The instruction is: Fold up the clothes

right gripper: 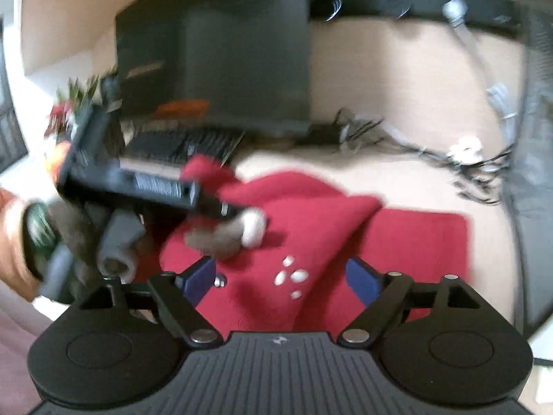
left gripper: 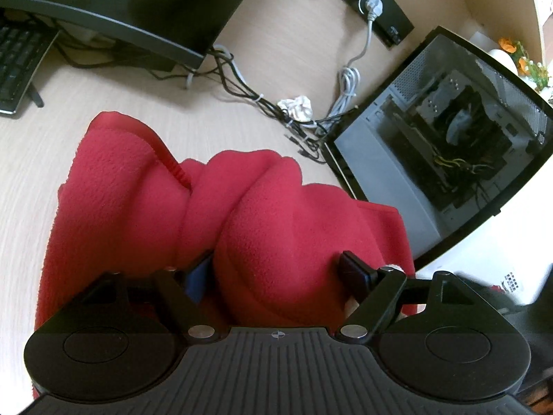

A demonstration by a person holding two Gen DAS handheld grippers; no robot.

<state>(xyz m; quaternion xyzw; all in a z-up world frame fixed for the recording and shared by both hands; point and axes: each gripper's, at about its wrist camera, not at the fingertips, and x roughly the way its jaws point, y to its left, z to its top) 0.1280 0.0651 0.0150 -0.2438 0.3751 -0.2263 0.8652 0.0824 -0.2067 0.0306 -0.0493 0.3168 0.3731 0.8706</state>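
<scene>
Red fleece bunched on the desk, left gripper fingers wide with a fat fold bulging between them, right gripper spread wide over the fleece, PC case nearby.

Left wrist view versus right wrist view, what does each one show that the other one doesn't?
Only the left wrist view shows the open black computer case with its wiring exposed and the orange flowers. Only the right wrist view, which is blurred, shows the left hand-held gripper from outside, at the garment's edge, plus white spots on the cloth. Both share the red fleece garment on the pale wooden desk, the crumpled white paper and tangled cables.
</scene>
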